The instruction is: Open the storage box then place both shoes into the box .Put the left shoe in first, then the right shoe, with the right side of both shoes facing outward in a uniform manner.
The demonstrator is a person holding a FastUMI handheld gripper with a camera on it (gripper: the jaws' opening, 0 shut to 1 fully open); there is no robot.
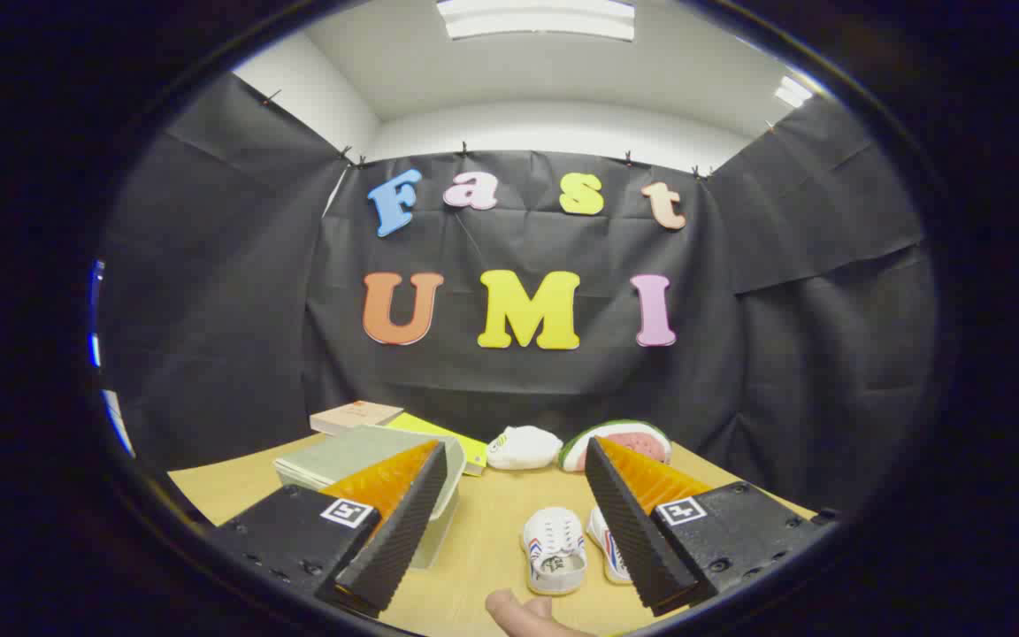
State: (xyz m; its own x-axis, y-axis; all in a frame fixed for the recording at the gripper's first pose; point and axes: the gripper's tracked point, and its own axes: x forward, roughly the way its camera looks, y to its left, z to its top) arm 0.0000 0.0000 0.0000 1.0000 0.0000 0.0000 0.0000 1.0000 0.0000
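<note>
So the storage box point(368, 464) sits on the left side of the wooden table point(483, 540), lid down flat, so whatever's inside can't be seen. It's a pale greenish box with a see-through front wall, and the left finger of the gripper point(509, 518) overlaps it in the picture (can't tell if it's actually touching or just hovering in front).

The jaws are spread wide apart and there's nothing between the pads, nothing pinched. In the gap between the two fingers you see bare tabletop and the shoes.

Shoes: two of them, small white sneakers with red and blue stripes on the sides. The left shoe point(554, 548) lies in the open between the fingers, toe pointing away, opening toward the near side. The right shoe point(605, 553) is just beside it on the right, touching or nearly so, and half hidden behind the right finger. Both are on the table, outside the box.

Other stuff at the far end: one brown book point(355, 415) behind the box, one yellow-green book point(448, 438) lying flat next to it, one white cloth bundle point(523, 448) near the middle, and one watermelon-slice toy point(620, 440) to its right (partly behind the right fingertip).

One thumb point(523, 612) pokes in at the very near side, below the shoes.
</note>
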